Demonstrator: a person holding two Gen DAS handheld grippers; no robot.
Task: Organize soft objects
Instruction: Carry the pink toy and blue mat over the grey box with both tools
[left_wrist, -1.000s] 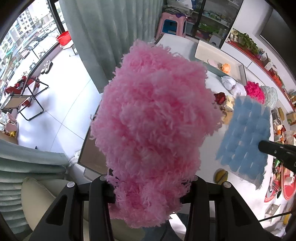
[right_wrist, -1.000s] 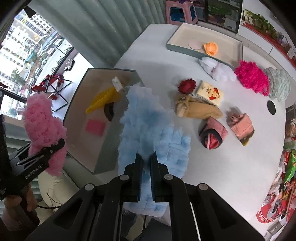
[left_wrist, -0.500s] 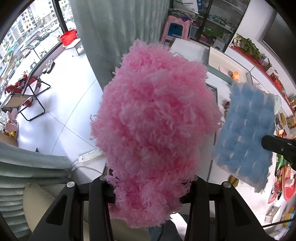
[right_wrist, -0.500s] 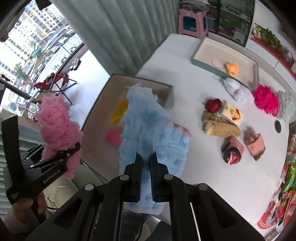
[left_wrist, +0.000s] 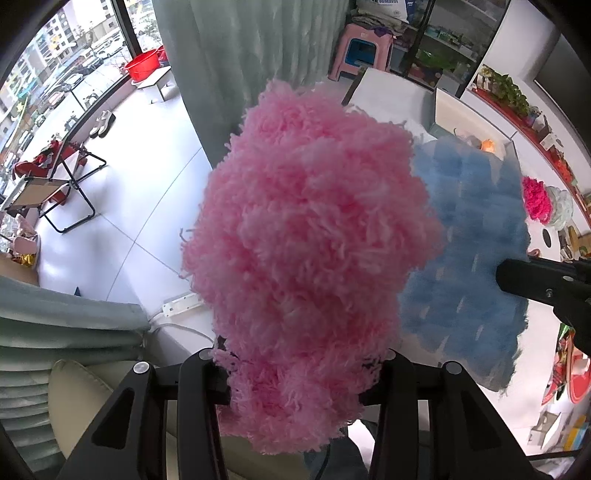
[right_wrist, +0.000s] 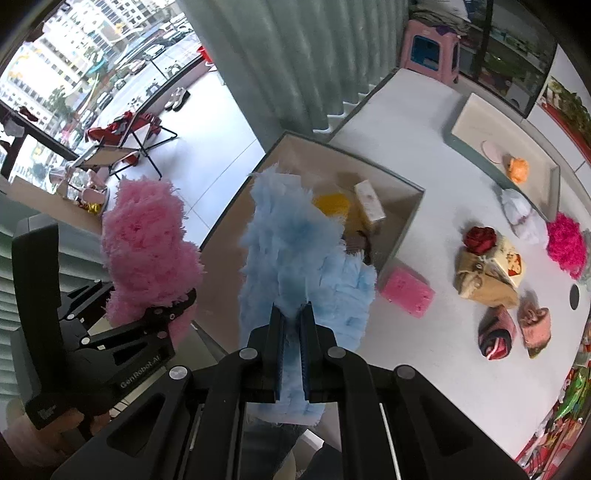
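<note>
In the left wrist view the pink fluffy bundle (left_wrist: 310, 258) fills the middle and hides the fingertips holding it (and most of the table behind). In the right wrist view the blue fluffy cloth (right_wrist: 299, 258) covers part of the grey box (right_wrist: 406, 225), so its contents show only partly

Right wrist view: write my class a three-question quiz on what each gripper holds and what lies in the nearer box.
1. True or false: the right gripper is shut on the blue fluffy cloth.
2. What does the left gripper hold?
A. the pink fluffy yarn bundle
B. a red rose
C. an orange flower
3. Fill in: the pink sponge lies on the white table, just ______ the nearer box.

Key
1. True; its jaws pinch the cloth.
2. A.
3. Outside; it sits against the box's wall, while a yellow item lies inside.
</note>
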